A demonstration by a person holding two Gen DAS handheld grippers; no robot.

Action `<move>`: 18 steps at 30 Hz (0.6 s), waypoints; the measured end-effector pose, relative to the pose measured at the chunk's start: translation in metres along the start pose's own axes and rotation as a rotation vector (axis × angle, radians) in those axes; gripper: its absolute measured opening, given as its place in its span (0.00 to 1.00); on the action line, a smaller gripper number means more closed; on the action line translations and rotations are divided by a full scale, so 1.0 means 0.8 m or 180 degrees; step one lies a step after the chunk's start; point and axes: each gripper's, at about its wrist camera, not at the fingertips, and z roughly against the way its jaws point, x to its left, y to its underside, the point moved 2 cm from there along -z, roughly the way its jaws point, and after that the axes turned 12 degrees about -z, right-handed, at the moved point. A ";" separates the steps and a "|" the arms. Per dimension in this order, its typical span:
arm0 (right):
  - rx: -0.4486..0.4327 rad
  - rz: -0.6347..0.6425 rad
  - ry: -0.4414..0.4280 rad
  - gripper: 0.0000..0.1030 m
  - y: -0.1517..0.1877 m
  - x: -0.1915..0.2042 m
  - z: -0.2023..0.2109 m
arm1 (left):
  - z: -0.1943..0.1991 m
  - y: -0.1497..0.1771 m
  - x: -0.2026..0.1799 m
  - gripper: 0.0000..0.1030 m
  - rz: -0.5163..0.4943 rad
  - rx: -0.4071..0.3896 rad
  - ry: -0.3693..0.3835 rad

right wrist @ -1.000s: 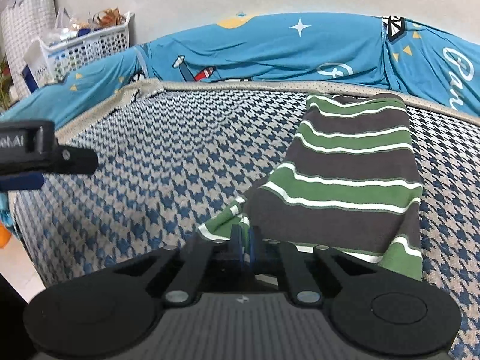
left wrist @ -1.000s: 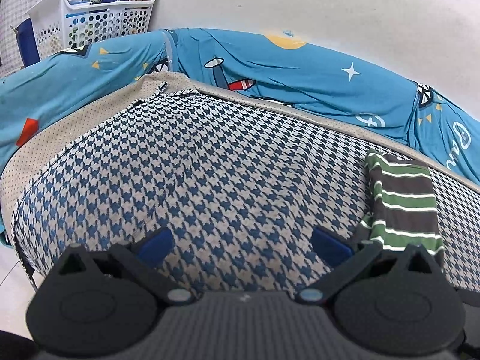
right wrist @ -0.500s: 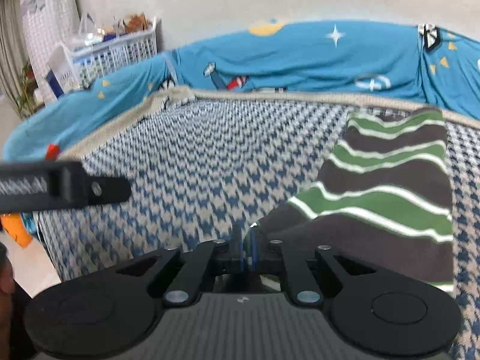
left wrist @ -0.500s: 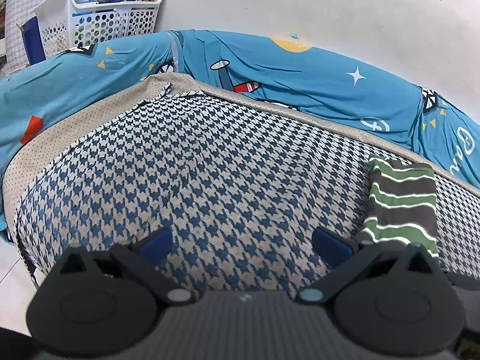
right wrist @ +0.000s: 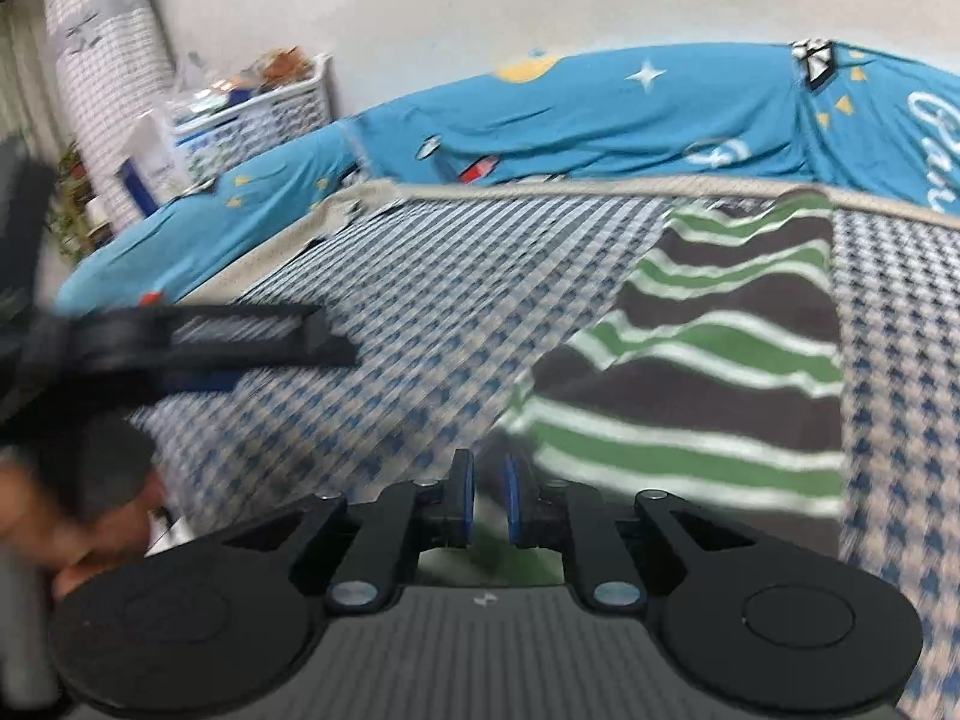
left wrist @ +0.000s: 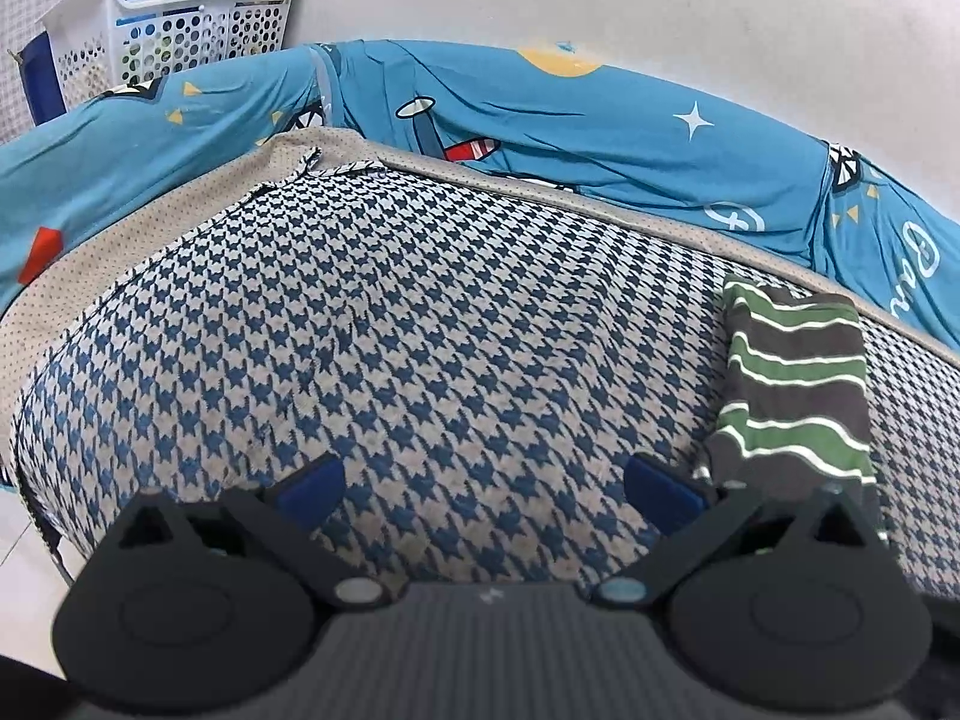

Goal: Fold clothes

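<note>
My right gripper (right wrist: 487, 501) had lifted back from the striped garment (right wrist: 714, 360), its jaws opening to a narrow gap with no cloth clearly pinched between them. The garment lay folded on the houndstooth blanket (left wrist: 420, 348), right of my left gripper (left wrist: 483, 483), whose jaws stood wide and empty. That fold looked done. Writing on the blue sheet (left wrist: 600, 126) was cut off, unreadable.
</note>
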 end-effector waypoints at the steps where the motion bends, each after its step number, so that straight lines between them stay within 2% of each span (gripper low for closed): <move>1: 0.0045 0.0041 -0.0028 0.13 0.007 0.006 0.001 | 0.000 0.000 0.000 1.00 0.0004 0.0001 -0.0007; 5: 0.0206 0.0138 -0.0088 0.13 0.031 0.025 0.002 | 0.001 0.001 0.000 1.00 -0.0026 -0.0011 -0.0043; 9: 0.0346 0.0165 -0.0088 0.19 0.047 0.033 -0.001 | 0.003 0.002 0.005 1.00 -0.0014 -0.0039 -0.0073; 14: 0.0427 0.0220 0.0059 0.25 0.061 0.041 -0.012 | 0.005 0.003 0.012 1.00 0.0047 -0.0046 -0.0090; 18: 0.0398 0.0370 0.0176 0.24 0.071 0.048 -0.013 | 0.006 0.001 0.014 1.00 0.0064 -0.0062 -0.0100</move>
